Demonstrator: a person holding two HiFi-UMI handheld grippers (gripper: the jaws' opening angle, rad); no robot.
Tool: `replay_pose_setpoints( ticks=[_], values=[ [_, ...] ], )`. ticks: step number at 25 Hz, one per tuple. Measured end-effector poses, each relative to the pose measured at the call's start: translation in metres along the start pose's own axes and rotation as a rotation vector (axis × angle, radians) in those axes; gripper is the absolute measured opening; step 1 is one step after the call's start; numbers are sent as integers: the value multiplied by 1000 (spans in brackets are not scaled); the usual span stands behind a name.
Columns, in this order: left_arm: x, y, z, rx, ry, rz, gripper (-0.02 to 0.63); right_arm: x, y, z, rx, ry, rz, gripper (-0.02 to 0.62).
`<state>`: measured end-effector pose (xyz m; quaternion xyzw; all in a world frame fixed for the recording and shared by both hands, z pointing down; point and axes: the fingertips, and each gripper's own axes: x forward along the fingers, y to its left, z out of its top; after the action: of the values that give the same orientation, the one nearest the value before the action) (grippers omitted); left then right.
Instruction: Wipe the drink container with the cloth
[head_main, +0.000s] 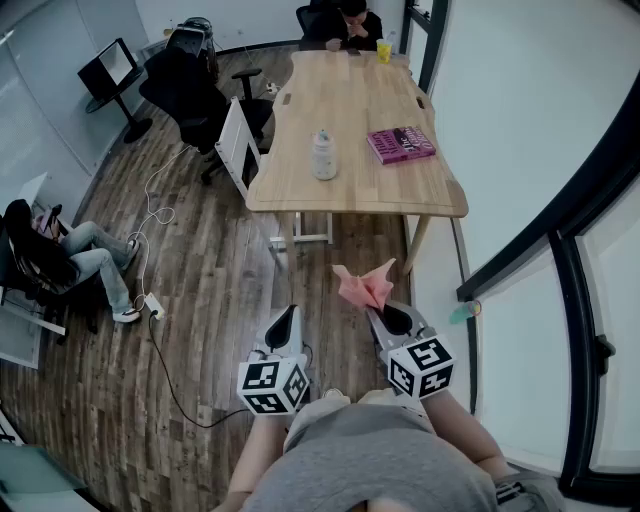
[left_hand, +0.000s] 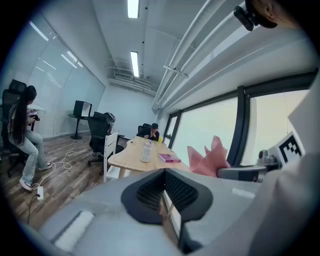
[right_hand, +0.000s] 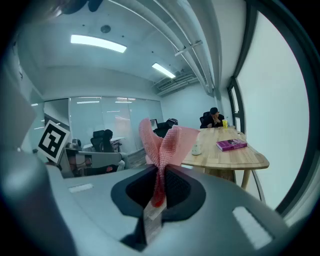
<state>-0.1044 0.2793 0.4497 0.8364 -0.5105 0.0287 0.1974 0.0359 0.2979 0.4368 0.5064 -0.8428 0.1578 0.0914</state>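
A pale drink container (head_main: 324, 155) stands upright on the wooden table (head_main: 300, 110), near its front left; it also shows small in the left gripper view (left_hand: 146, 150) and the right gripper view (right_hand: 197, 148). My right gripper (head_main: 380, 312) is shut on a pink cloth (head_main: 366, 283), which sticks up from its jaws (right_hand: 164, 145) and shows from the side (left_hand: 210, 157). My left gripper (head_main: 287, 322) is shut with nothing in it (left_hand: 164, 200). Both grippers hang over the floor, well short of the table.
A pink book (head_main: 401, 143) lies right of the container. A person (head_main: 341, 22) sits at the table's far end by a yellow cup (head_main: 383, 50). Another person (head_main: 60, 255) sits at the left. Black office chairs (head_main: 185, 90), a white chair (head_main: 240, 145) and floor cables (head_main: 150, 215) stand left of the table.
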Motion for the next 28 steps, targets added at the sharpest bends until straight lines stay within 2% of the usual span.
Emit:
replay_pose_setpoints(
  ticks=[12, 28],
  values=[
    [-21, -13, -1, 10, 14, -18, 3, -24, 25, -8, 4, 0, 13, 23],
    [-26, 11, 3, 29, 30, -50, 3, -9, 43, -4, 77, -34, 29, 26]
  ],
)
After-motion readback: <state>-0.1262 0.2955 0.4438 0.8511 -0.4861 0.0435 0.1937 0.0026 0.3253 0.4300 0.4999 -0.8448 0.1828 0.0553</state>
